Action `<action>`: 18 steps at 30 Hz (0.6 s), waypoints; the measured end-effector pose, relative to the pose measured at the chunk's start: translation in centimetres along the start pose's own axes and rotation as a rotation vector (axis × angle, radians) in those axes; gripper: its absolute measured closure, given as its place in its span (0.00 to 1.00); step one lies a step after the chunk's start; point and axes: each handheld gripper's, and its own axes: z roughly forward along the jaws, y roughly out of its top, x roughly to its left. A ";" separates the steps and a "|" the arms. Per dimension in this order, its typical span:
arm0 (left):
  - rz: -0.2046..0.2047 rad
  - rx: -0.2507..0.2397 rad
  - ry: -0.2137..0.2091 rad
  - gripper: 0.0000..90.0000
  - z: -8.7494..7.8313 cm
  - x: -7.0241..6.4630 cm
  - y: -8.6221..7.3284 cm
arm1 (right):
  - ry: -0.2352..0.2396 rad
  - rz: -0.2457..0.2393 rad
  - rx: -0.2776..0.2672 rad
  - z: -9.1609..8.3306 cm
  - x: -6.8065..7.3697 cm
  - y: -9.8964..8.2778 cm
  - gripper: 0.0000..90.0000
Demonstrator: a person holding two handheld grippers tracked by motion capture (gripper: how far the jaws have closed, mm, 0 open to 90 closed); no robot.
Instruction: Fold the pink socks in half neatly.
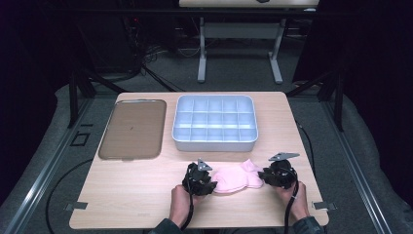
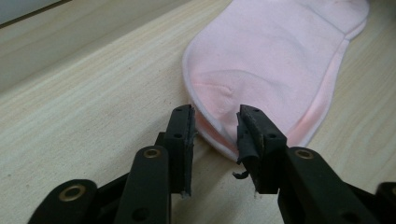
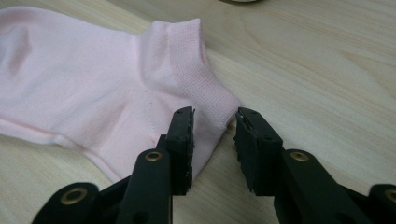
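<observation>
Inspector: Pink sock (image 1: 234, 179) lies flat on the near part of the table (image 1: 136, 190), between your two grippers and in front of the white tray (image 1: 215, 123). Its rounded toe end points to your left gripper (image 1: 208, 181), its ribbed cuff to your right gripper (image 1: 263, 176).

Operator: How do my jaws stand on it?

Inspector: In the left gripper view, your left gripper (image 2: 215, 133) straddles the toe edge of the sock (image 2: 271, 70). The jaws are narrowed but a gap shows between them, and the pads do not press the cloth. In the right gripper view, your right gripper (image 3: 215, 135) has the cuff corner of the sock (image 3: 93, 102) between its jaws. They stand apart as well, with the fabric lying loose in the gap. Neither pair is pinching yet.

Operator: And farther out?

Inspector: The tray is divided into many small compartments; I can make out nothing in them. Left of it, just beside, lies a brown lid (image 1: 133, 129), flat on the table. Your hands come in from the near edge, one behind each gripper.
</observation>
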 end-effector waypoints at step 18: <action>0.009 -0.108 -0.062 0.96 0.1 0.6 -1.7 | 0.024 0.004 -0.009 -0.1 0.3 -0.1 0.97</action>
